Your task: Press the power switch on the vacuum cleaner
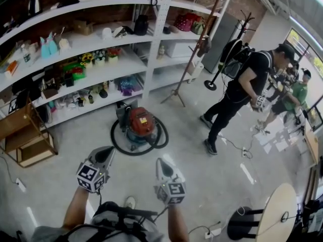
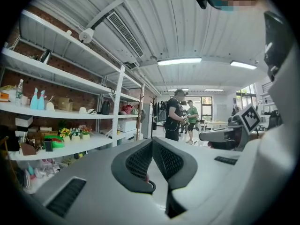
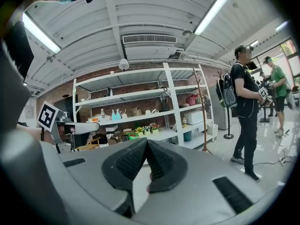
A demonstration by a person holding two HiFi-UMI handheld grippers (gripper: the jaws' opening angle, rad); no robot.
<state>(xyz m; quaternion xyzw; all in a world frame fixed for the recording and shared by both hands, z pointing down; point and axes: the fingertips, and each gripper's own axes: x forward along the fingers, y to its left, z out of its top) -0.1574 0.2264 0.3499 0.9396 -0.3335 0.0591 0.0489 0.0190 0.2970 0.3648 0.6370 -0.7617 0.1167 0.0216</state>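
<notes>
In the head view, the red vacuum cleaner (image 1: 141, 124) stands on the floor in front of the white shelves, with its black hose (image 1: 121, 146) coiled around it. My left gripper (image 1: 109, 150) and right gripper (image 1: 160, 161) are held side by side, nearer than the vacuum and not touching it. Both are shut with nothing between the jaws. In the left gripper view the left gripper (image 2: 152, 142) points level into the room, and the right gripper (image 2: 233, 134) shows at the right. The right gripper (image 3: 146, 142) faces the shelves. Neither gripper view shows the vacuum.
Long white shelves (image 1: 75, 47) full of small items run along the back. A wooden rack (image 1: 28, 142) stands at the left and a leaning pole stand (image 1: 189, 59) behind the vacuum. A person in black (image 1: 241, 92) stands at the right, near floor cables (image 1: 237, 147). A round table (image 1: 275, 213) is near right.
</notes>
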